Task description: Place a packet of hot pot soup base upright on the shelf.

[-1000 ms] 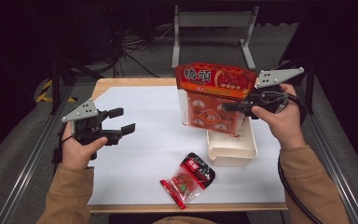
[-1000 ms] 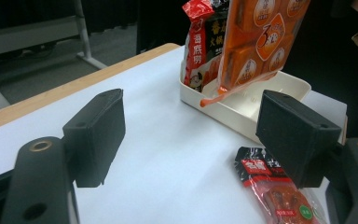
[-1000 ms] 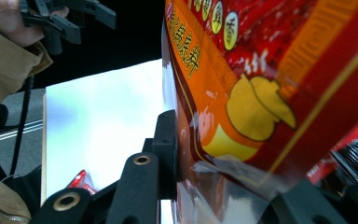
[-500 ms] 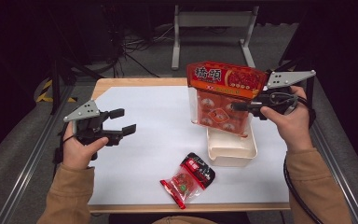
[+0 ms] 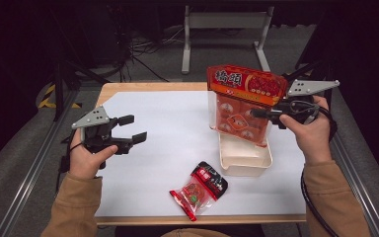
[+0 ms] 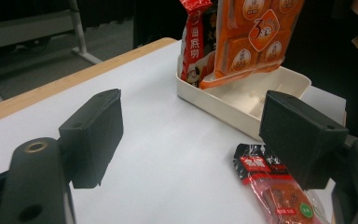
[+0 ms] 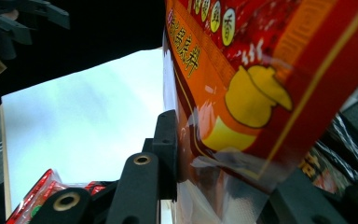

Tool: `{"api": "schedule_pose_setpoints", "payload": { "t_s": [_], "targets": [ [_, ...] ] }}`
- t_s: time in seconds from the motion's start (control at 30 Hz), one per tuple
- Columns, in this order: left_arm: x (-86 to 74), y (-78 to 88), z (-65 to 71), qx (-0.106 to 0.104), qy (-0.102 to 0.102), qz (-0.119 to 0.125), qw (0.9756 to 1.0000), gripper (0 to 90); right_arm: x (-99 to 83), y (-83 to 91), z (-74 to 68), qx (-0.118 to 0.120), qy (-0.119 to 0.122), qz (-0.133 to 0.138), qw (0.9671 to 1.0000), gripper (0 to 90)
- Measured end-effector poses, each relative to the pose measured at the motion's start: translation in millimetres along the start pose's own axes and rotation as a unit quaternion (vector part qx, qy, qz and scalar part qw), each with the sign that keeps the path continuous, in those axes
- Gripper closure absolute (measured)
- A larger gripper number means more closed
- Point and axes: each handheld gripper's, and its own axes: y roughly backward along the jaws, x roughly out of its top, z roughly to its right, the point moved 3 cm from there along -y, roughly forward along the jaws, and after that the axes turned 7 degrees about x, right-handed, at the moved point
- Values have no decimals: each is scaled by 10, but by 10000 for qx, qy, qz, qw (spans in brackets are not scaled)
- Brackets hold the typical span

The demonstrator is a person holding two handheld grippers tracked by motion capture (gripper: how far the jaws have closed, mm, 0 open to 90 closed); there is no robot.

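gripping a large orange-and-red snack bag [image 5: 242,101] near its upper right side, the right tongs [image 5: 262,113] hold it upright above the far end of a cream tray [image 5: 246,163] — the jaws are closed on the bag's clear film, which the right gripper view shows pinched between the black pads [image 7: 167,154]. in the left gripper view the bag's lower edge hangs at the tray's far part, though whether it rests on the tray floor i cannot tell. just behind it in that view stands a second red packet [image 6: 195,42], upright at the tray's far corner.

the left tongs [image 5: 132,129] hover over the white surface [image 5: 177,128] on the left side, well apart from the tray, jaws spread wide with nothing between them. the left hand [image 5: 86,158] grips the handle from below, and a tan sleeve [image 5: 74,207] comes in from the bottom edge.

a small red-and-black packet [image 5: 200,189] lies flat on the surface near the front edge — just in front of the tray, not touching it, and between the two hands. the right hand [image 5: 310,133] sits to the right of the tray, its cable trailing down along the sleeve.
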Motion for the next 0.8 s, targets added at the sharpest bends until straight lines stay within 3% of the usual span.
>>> {"api": "schedule_pose_setpoints", "payload": {
  "t_s": [0.67,0.8],
  "targets": [
    [-26,-38,17,-29,-19,-62,10000,221,-199,-19,75,-524,-373,-16,9979,702],
    [-29,-36,14,-34,-45,-76,10000,220,-224,-33,84,-528,-423,-35,9977,702]
  ]
}}
